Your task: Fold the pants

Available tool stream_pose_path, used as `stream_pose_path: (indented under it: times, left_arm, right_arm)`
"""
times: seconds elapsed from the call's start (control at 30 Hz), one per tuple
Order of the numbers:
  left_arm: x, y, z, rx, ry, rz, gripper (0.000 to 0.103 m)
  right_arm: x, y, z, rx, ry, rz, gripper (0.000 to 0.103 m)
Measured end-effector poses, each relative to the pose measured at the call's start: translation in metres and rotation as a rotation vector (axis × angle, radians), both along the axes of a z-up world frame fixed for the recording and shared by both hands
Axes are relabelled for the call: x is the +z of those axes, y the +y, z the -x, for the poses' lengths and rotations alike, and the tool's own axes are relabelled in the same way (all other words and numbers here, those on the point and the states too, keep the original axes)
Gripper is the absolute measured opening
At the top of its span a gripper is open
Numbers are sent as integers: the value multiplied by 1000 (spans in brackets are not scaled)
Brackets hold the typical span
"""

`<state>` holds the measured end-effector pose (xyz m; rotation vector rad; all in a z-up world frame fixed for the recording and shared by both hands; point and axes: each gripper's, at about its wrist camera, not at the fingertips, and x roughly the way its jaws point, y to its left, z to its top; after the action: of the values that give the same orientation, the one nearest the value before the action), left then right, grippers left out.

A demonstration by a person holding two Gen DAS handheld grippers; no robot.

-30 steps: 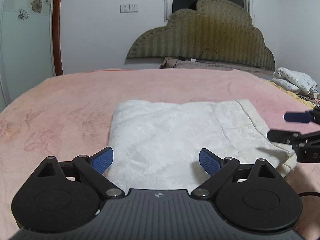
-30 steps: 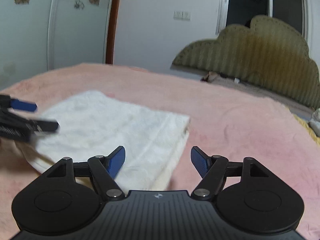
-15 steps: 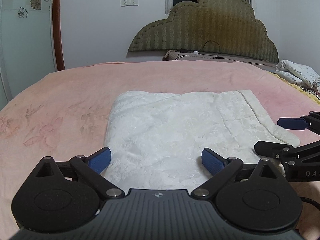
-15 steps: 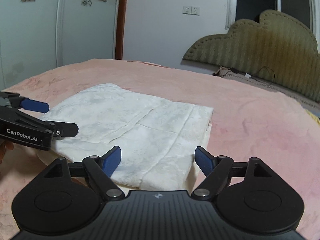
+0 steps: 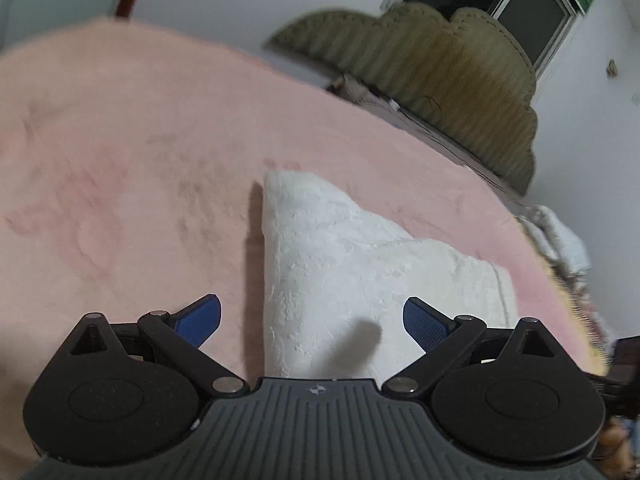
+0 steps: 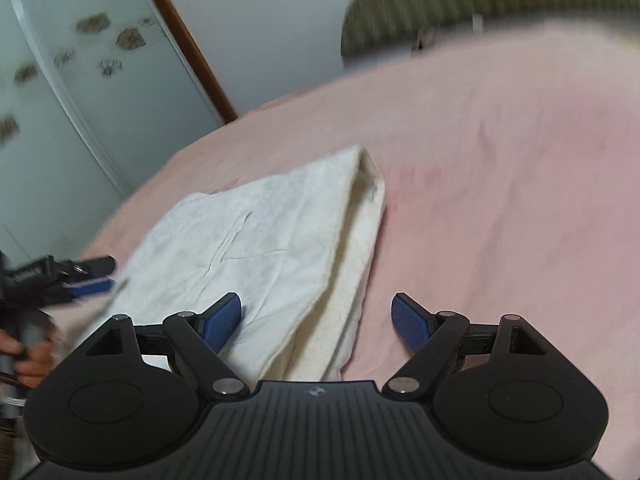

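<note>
Currently I'm seeing the white pants [image 5: 352, 264] lying folded into a flat stack on the pink bedspread [image 5: 120, 168], roughly mid-bed, with the layered edges showing along the stack's right side in the right wrist view [image 6: 352, 264]. I'm holding the left gripper [image 5: 312, 318] with its fingers spread wide and released, grasping nothing; its left blue pad [image 5: 200, 318] is sitting over bare bedspread just beside the stack's left edge, and the right pad [image 5: 424, 322] is sitting over the fabric, so the fingers are straddling that edge. Whether the pads are touching the cloth, I cannot tell. The right gripper [image 6: 316, 320] is likewise released, fingers wide apart and empty: its left pad [image 6: 222, 320] is over the pants, its right pad [image 6: 408, 320] is over the pink bedspread [image 6: 500, 184], straddling the stack's layered right edge. In the right wrist view the left gripper [image 6: 94, 276] is showing at the far left, near the stack's near-left corner, with my hand [image 6: 28, 360] gripping its handle below. Both views are tilting and motion-blurred. Behind the bed the olive scalloped headboard [image 5: 448, 80] is standing against the wall, a dark window [image 5: 516, 4] above it, and a rumpled pillow [image 5: 560, 236] is lying at the bed's right edge. A floral-decal wardrobe door [image 6: 72, 72] is showing left in the right view.
</note>
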<state>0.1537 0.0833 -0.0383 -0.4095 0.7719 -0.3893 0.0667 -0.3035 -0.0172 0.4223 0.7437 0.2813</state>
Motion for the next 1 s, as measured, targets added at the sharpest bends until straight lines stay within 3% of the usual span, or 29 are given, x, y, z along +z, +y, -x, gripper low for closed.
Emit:
stream_pose_path:
  times: [0.03,0.1,0.2,0.3,0.37,0.47,0.63,0.73,0.9,1.0]
  left_arm:
    - [-4,1,-7,-27,25,22,98]
    - [-14,-2,-18,-84,62,50,98]
    - [-16,-12,-22,-122,26,28,97]
    - [-15,-25,-18,-103,8,-47,68]
    - [-12,-29,-8,-91,-40,-100,43]
    - [-7,-31,7,-38,-142,-144,25]
    - [16,-42,29,1,-356,-285,20]
    - [32,-39,28,48,-418,-358,20]
    - [47,-17,1,132,-424,-420,24]
    - [42,-2,-22,163,-333,-437,26]
  right_arm:
    - [-3,-2,-5,22,8,-26,80]
    - [-9,-4,-14,55,22,-80,65]
    - [-13,-1,-26,72,23,-118,55]
    - [-13,2,-30,67,8,-115,43]
    - [-6,11,-24,78,-33,-49,38]
    - [9,27,-15,92,-102,48,30]
    - [41,53,-17,147,-234,162,23]
    - [56,75,-34,183,-273,231,23]
    - [69,115,-81,234,-328,309,23]
    - [62,133,-113,239,-297,322,23]
